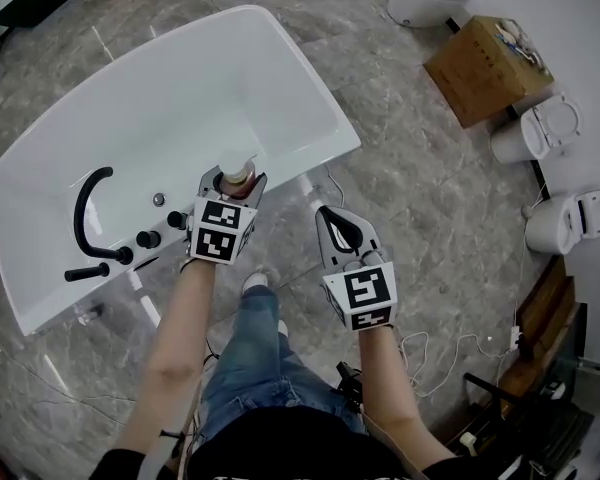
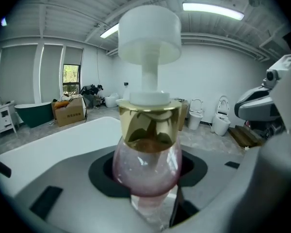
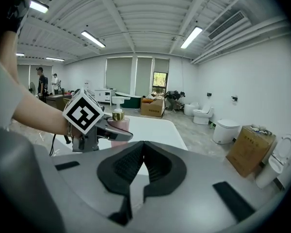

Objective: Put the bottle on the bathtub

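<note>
Head view gives us the white bathtub (image 1: pixel 280 78) whole. Just beside its near rim our right gripper (image 1: pixel 327 218) has its jaws together on nothing. At that rim our left gripper (image 1: pixel 234 178) is clamped on the bottle (image 1: pixel 238 172); only the left gripper view shows us its pink body and gold collar between the jaws.
</note>
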Motion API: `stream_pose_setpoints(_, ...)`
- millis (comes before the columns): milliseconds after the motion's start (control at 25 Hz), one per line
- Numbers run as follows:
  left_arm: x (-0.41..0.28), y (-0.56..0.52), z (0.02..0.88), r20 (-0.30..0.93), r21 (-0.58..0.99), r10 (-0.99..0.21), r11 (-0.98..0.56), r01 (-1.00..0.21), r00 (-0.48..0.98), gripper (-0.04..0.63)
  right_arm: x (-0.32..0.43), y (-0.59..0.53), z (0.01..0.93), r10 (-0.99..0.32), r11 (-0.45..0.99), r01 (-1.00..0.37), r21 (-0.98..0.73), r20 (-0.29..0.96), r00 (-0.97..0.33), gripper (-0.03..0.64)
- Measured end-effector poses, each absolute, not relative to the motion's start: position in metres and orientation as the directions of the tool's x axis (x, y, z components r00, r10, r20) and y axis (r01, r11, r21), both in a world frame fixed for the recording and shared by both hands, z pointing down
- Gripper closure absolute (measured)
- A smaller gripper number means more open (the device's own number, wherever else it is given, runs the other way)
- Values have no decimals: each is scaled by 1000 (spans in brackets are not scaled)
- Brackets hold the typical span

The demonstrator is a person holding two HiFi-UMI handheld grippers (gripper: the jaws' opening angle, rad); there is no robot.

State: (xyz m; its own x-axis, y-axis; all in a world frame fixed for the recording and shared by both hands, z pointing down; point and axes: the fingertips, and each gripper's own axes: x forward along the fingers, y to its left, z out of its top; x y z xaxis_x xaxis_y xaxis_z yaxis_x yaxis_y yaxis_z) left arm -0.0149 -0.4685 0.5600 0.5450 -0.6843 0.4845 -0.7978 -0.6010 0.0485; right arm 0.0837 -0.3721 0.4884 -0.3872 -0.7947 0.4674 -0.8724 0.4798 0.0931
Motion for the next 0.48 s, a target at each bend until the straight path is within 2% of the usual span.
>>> stream_pose_setpoints(480, -9, -518, 627, 556, 62, -651, -588, -807, 517, 377, 91, -404, 531, -761, 471, -881, 41, 524, -383, 601)
